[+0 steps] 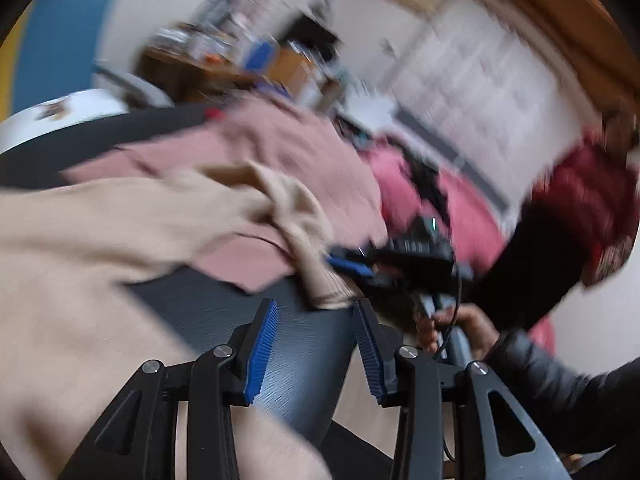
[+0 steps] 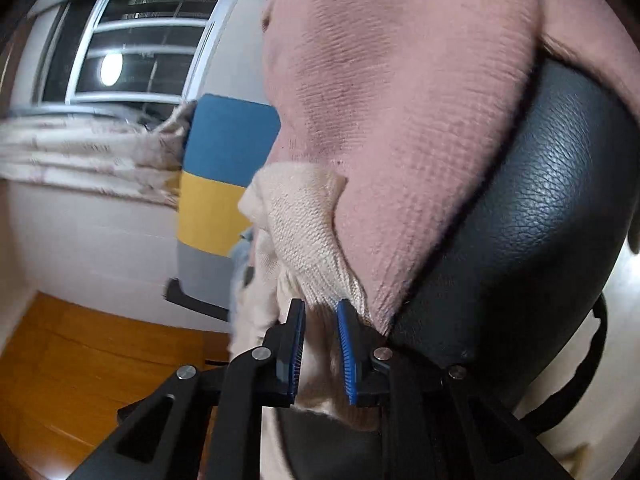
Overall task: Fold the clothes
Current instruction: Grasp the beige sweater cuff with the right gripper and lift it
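Two knits lay on a black chair (image 2: 540, 200): our right jaws (image 2: 320, 312) gripped the beige one (image 2: 296, 216) under the pink (image 2: 400, 100); left jaws (image 1: 316, 308) gaped just short of it. Pulling risked dragging both off.

The left wrist view looks forward along its own two fingers, tilted hard and blurred; it sits close over a black seat (image 1: 304, 344), faces across draped knitwear toward a cluttered desk (image 1: 208, 64) and a white wall, and catches the right gripper (image 1: 352, 266) side-on, near the beige garment (image 1: 100, 232). The right wrist view looks along its fingers too, pressed very near the cloth; the pink garment (image 2: 400, 120) fills its upper right, with a window (image 2: 132, 48) and wooden floor (image 2: 80, 360) to the left; both views share the two garments and the black seat (image 2: 540, 240).
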{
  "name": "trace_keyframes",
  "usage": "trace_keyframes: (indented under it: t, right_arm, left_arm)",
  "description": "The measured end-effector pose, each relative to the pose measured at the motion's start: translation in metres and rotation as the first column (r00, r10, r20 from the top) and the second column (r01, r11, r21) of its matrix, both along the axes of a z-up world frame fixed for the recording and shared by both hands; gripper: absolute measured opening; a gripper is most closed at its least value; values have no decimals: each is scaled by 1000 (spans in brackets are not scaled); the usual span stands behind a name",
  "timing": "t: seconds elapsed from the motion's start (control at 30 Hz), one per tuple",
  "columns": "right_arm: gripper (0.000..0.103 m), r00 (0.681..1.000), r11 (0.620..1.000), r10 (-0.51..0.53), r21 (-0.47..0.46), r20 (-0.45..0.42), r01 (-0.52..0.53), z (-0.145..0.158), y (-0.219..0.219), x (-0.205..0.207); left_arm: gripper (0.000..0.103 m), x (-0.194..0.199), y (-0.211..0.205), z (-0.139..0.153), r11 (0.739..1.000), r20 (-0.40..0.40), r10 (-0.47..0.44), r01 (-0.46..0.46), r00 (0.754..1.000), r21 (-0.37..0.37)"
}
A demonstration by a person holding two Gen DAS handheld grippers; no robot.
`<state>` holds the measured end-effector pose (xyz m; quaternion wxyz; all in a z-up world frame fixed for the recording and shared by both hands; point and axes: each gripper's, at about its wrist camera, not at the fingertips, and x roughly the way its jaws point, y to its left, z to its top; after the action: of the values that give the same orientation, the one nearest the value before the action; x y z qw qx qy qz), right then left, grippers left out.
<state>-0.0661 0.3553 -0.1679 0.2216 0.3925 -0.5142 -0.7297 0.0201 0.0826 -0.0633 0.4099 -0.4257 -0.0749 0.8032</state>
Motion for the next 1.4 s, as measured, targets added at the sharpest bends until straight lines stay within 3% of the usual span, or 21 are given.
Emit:
trace_keyframes:
  t: [0.17,0.33,0.53,0.57,0.6,0.63,0.7,0.77,0.83,0.87,0.9,1.0,1.17,1.3,1.4]
  right_arm:
    - [13,1000,999,25,-45,-18,-26,-7,0,-1]
    - [3,998,997,52,-54,-36,-54,-11,0,-4]
    - [2,997,996,60,-57,-56,-63,-13,1,-6]
    - [2,997,997,58,-55,-58,-61,-13,2,-6]
    - [2,997,997,58,-51,-58,-61,-12,2,-6]
    - [3,997,997,57,-48,-57,-60,-11,2,-5]
    - [9,997,998,55,-39,-55,-57,-7,2,-5]
    - [24,997,999,50,-19,-66,-51,4,1,-4]
    - [71,993,999,50,-5,-108,-51,20,-2,-4]
    - [83,990,999,51,13,-130,-50,28,-4,-3]
    - [102,988,998,48,44,-150,-42,39,-7,-3]
    - [103,978,997,60,53,-201,-50,60,-16,-3]
    - [103,962,988,152,61,-228,-141,75,-50,-10]
    - [103,947,971,241,50,-214,-236,68,-96,-18]
    - [103,916,940,335,147,-220,-308,69,-147,-22]
  left_arm:
    - [40,-16,56,-31,992,42,-28,33,999,-123]
    - [40,-36,65,-47,994,127,2,12,992,-107]
    - [40,-58,70,-52,996,178,64,-53,982,-66]
    - [35,-61,72,-52,995,190,77,-65,979,-69]
    - [15,-63,73,-54,994,202,91,-76,975,-82]
    - [3,-65,74,-55,993,217,99,-81,971,-90]
    - [4,-67,67,-49,994,233,102,-91,967,-58]
    - [4,-67,50,-28,995,221,92,-100,971,26]
    - [4,-69,31,-4,989,197,92,-112,976,94]
    - [4,-72,17,12,984,178,102,-126,979,128]
    - [4,-74,0,29,976,157,120,-145,980,161]
    - [4,-81,-50,72,951,99,176,-195,979,238]
    - [4,-95,-127,130,915,28,317,-314,948,254]
    - [4,-103,-172,148,887,9,409,-400,912,231]
    - [4,-104,-195,152,878,-2,437,-427,899,216]
